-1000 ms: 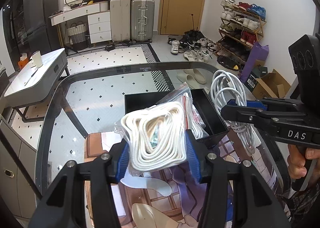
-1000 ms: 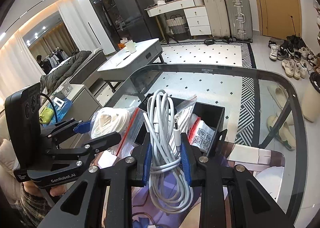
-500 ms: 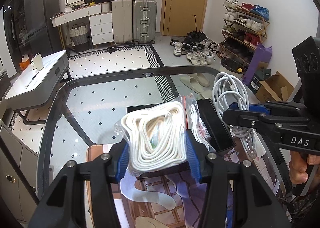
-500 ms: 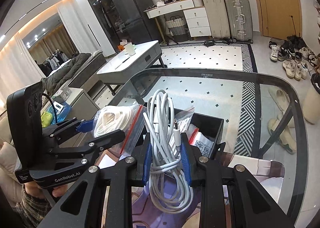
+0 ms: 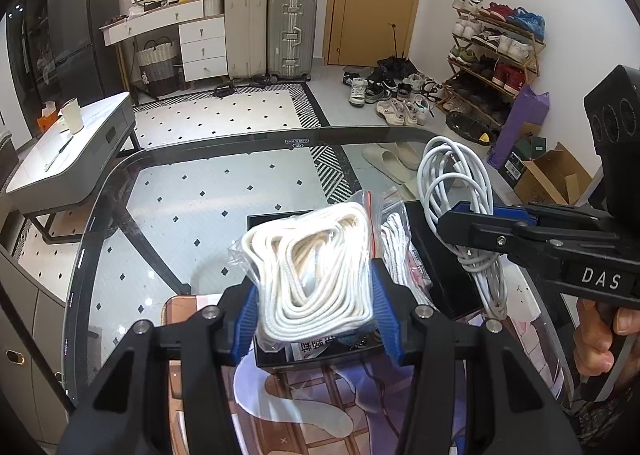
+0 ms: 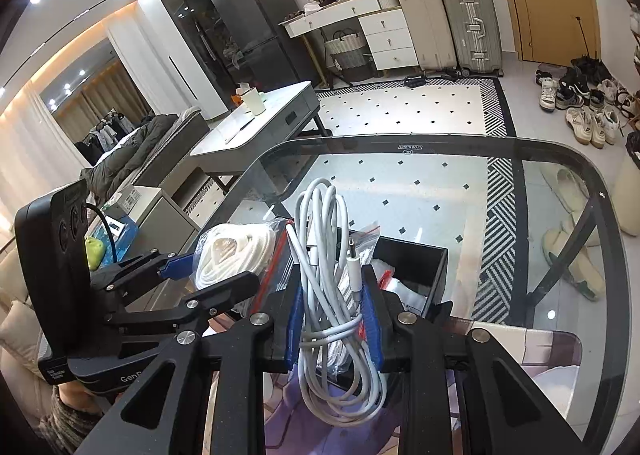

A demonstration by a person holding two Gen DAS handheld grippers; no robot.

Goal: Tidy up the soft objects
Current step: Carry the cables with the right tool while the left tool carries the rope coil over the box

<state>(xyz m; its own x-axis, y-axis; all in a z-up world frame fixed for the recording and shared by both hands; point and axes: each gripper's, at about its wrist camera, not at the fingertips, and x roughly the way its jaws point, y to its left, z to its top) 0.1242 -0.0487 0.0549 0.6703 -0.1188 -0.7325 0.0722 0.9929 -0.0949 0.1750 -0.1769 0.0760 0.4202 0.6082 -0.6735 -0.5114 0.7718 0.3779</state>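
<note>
My left gripper [image 5: 314,319] is shut on a clear zip bag of coiled white rope [image 5: 316,275], held above the near end of a black open box [image 5: 440,255] on the glass table. My right gripper [image 6: 331,321] is shut on a bundle of white charging cable [image 6: 334,291], its loops hanging below the pads over the same black box [image 6: 416,263]. The box holds more bagged items [image 5: 400,251]. In the left wrist view the right gripper [image 5: 472,223] with the cable [image 5: 456,179] is at the right. In the right wrist view the left gripper [image 6: 200,275] with the bag [image 6: 232,251] is at the left.
The glass table [image 5: 168,191] has a dark rounded rim [image 6: 600,191]. A printed mat [image 5: 304,403] lies under the box near me. A person's hand [image 5: 600,339] grips the right tool. Beyond stand a white side table [image 5: 60,159], suitcases and a shoe rack.
Both grippers have shifted forward over the table with their loads, so the black box now lies closer beneath them. Both grips are unchanged.
</note>
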